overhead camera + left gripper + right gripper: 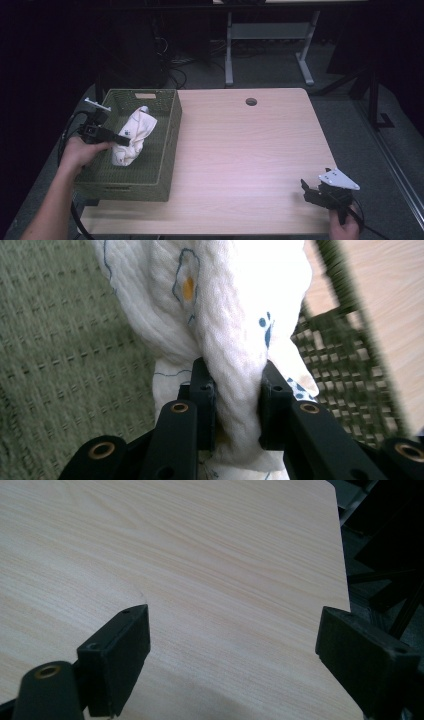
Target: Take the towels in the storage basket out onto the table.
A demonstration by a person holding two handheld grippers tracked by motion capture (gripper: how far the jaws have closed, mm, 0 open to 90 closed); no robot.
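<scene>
A: From the high view, where is the cloth [132, 136]?

B: Inside the basket [170, 145], toward its middle, hanging bunched from your left gripper [121, 140]. Its lower end looks to be touching the basket floor, though I can't tell for sure. Your right gripper [311, 192] sits well apart from the basket, near the table's [240, 150] close right corner.

A: And the left gripper view?

B: Your jaws are clamped on a thick twist of the cloth [225, 315]; the fabric bulges above and below the pads. The basket [345, 390] wall stands just beside it. It looks soft, quilted and light, so I judge it will sag and swing rather than hold shape. It isn't fragile or slippery, but a fold can creep out of a pinch. You hold it at a gathered bunch, which is the right place; a single edge would slide free.

A: The right gripper view?

B: Your jaws stand wide apart with nothing between them, over bare table [200, 555], far from the basket.
</scene>
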